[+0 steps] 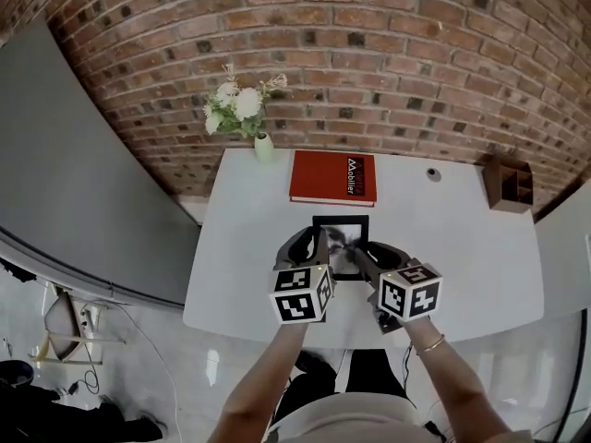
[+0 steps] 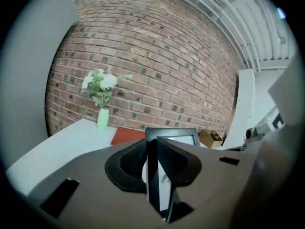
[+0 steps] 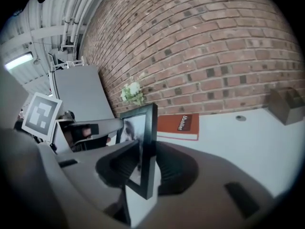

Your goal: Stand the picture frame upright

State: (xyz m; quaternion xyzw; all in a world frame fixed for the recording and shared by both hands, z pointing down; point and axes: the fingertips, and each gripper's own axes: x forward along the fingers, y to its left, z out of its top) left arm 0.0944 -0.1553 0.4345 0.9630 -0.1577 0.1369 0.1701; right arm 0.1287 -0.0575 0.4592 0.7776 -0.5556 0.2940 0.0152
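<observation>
The left gripper (image 1: pixel 312 247) is clamping one side edge of the black rectangular picture frame (image 1: pixel 341 221) between its dark fingers (image 2: pixel 129 165). The right gripper (image 1: pixel 371 258) is gripping the opposite edge between its own fingers (image 3: pixel 175 168). The frame is sitting between both pairs of fingers, over the white bench (image 1: pixel 462 247). Beyond the fingertips a red hardcover book (image 1: pixel 332 177) is lying flat, and a pale green vase of white flowers (image 1: pixel 263 146) is standing left of it.
</observation>
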